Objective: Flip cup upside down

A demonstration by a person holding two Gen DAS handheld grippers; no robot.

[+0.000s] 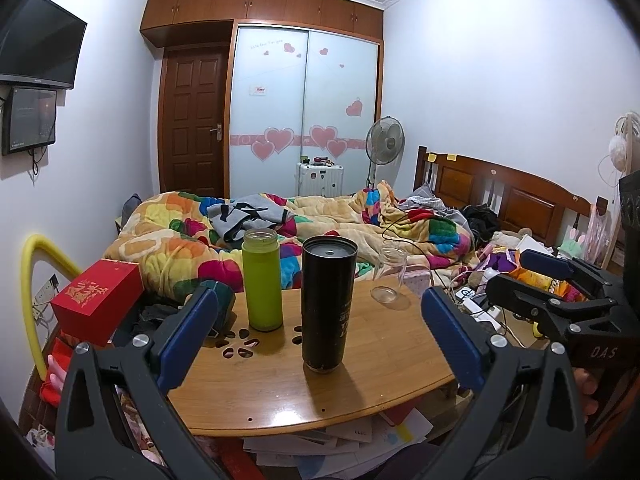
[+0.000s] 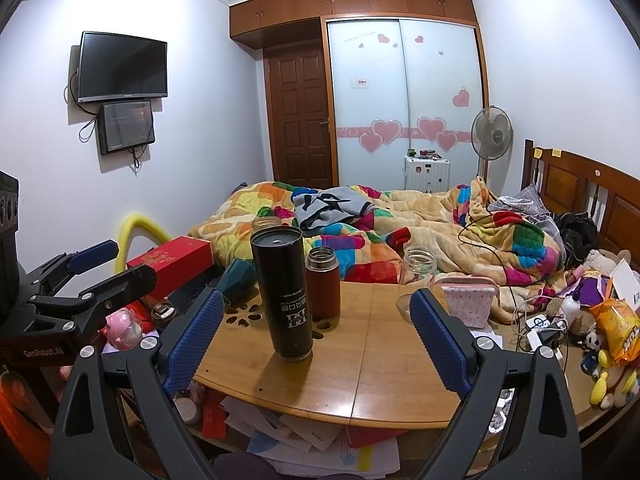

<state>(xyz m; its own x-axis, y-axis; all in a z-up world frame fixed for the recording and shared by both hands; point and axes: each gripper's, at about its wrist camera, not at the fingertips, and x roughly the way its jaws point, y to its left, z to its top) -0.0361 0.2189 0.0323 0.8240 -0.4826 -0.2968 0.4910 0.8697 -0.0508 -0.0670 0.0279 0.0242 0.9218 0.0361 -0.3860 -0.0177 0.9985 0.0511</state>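
1. Left gripper (image 1: 320,340): jaws spread wide, blue pads empty, touching nothing. It hangs at the near edge of the wooden table (image 1: 384,384), with the black cup standing between its fingers in its own view.
2. Right gripper (image 2: 316,332): likewise wide apart and empty, low over the near edge of the table (image 2: 400,380). The black cup sits just inside its left finger; the clear jar sits behind its right fingertip.
3. Black cup (image 1: 328,304) (image 2: 285,294): tall cylinder, long axis vertical, standing on the table nearer the front than the other vessels. The printed lettering on its side reads upside down. The top face is closed, with a small centre dimple.
4. Green bottle (image 1: 262,280): upright, just behind and left of the black cup, beside the flower-shaped cut-outs in the tabletop. In the right wrist view only its rim (image 2: 266,223) shows above the cup.
5. Brown flask (image 2: 322,282): upright, just behind and right of the black cup; hidden in the left wrist view.
6. Clear jar (image 1: 389,278) (image 2: 416,280): far right of the black cup, near the table's back edge, tilted.
7. Red box (image 1: 98,300): left of the black cup, off the table edge.
8. Bed with patchwork quilt (image 2: 420,232): behind the table.
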